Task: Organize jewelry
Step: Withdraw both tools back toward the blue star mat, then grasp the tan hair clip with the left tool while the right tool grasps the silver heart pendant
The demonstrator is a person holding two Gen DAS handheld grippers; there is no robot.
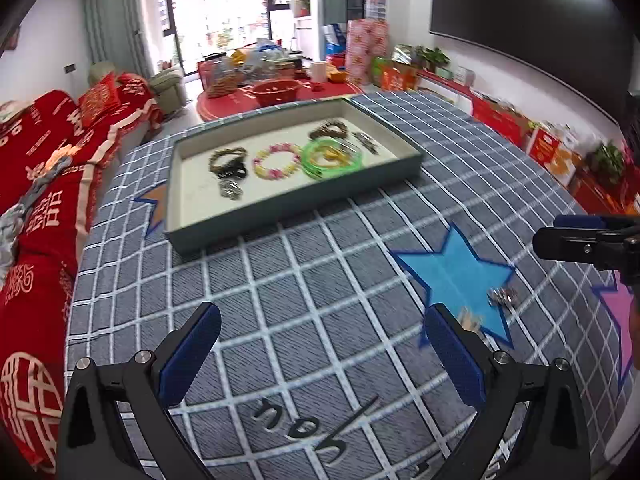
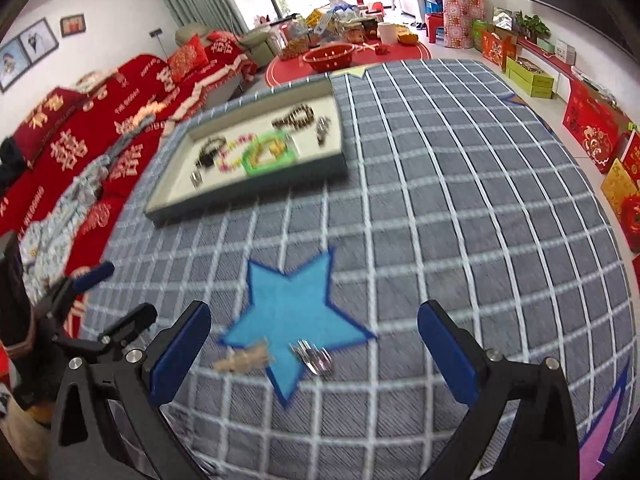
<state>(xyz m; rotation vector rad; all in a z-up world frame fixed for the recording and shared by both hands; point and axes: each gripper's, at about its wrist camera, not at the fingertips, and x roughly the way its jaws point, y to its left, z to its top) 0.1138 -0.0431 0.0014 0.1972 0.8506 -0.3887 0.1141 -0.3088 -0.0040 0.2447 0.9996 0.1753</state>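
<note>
Left wrist view: a shallow tray (image 1: 404,162) is seen on the far part of the surface (image 1: 304,280), and most of the jewelry is already laid inside it.
Done so far: a dark bracelet (image 1: 228,160), a pink and yellow beaded bracelet (image 1: 277,160), green bangles (image 1: 332,156), a brown beaded bracelet (image 1: 329,130) and a small metal piece (image 1: 231,191) are gathered in the tray.
Left to do: two pieces are still outside the tray, a silvery piece (image 2: 314,356) on the lower edge of the blue star (image 2: 292,312) and a pale beige piece (image 2: 246,360) just beside that star. They are blurred, so their kind cannot be told.
Progress judged: the task seems to be near its end, with these two pieces to be carried over.
Left gripper (image 1: 320,344): the fingers are spread wide and nothing is held between them.
Right gripper (image 2: 314,348): the fingers are spread wide too; the two loose pieces are seen between them in this view, but they are not pinched.
Surface: it is covered with a grey cloth with a white grid, blue and pink stars and some dark letters.
Room: a sofa with red covers (image 1: 60,160) is placed at the left, a red round rug (image 1: 280,96) with a red basket (image 1: 276,92) is seen behind, and a large dark screen (image 1: 520,12) is hung on the right wall above red boxes and plants.
</note>
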